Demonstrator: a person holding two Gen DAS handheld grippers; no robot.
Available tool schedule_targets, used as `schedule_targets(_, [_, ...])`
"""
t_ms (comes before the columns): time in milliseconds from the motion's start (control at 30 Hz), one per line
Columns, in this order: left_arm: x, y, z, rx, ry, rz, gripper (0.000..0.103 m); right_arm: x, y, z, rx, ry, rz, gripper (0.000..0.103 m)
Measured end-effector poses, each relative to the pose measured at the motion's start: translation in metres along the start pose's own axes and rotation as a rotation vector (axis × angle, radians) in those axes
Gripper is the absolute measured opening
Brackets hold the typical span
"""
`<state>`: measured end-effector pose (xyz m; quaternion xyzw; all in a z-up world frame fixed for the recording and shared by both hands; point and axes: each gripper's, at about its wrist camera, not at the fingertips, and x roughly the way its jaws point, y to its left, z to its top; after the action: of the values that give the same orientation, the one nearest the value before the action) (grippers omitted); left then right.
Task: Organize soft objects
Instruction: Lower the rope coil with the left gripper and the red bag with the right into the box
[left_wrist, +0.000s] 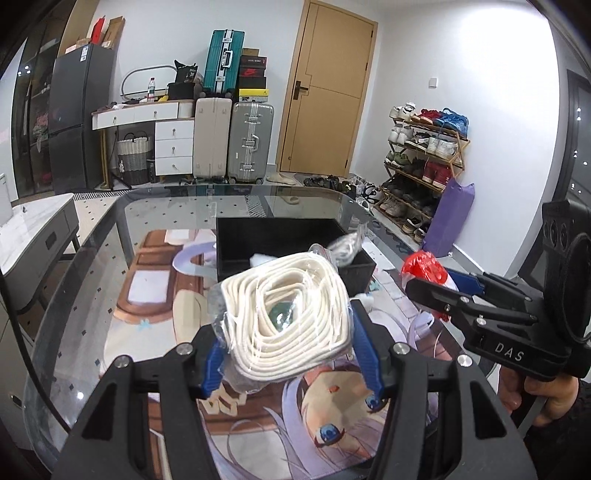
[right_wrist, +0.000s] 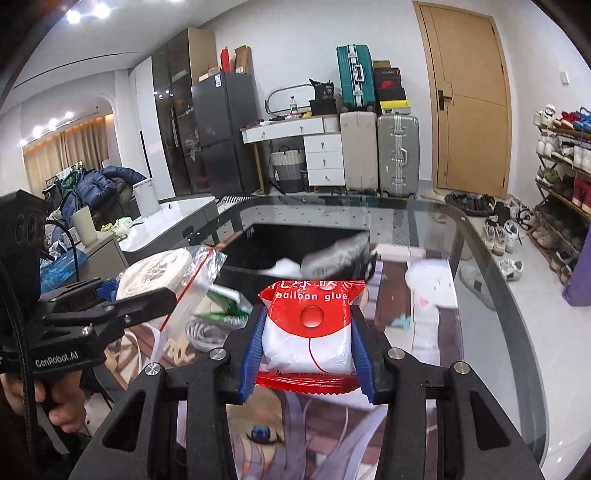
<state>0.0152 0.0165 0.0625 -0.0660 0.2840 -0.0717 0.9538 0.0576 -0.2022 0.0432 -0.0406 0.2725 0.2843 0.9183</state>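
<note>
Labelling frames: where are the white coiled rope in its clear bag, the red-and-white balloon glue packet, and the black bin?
White coiled rope (left_wrist: 286, 325), left wrist view, coil's middle.
Red-and-white balloon glue packet (right_wrist: 308, 339), right wrist view, white front.
Black bin (left_wrist: 258, 236), left wrist view, inner wall.

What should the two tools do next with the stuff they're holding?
Probably carry both forward over the black bin and let go. The left tool grips the bagged white rope, the right tool grips the balloon glue packet, and soft things already lie in the bin.
</note>
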Motion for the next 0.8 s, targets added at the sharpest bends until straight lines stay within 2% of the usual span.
schedule_targets(467, [0.028, 0.013, 0.037, 0.027, -0.008, 0.02, 0.058, 0.031, 0.002, 0.046, -0.032, -0.021, 0.008, 0.043])
schedule_targets(800, [0.069, 0.02, 0.06, 0.035, 0.006, 0.03, 0.058, 0.077, -0.011, 0.072, -0.026, 0.009, 0.032, 0.043])
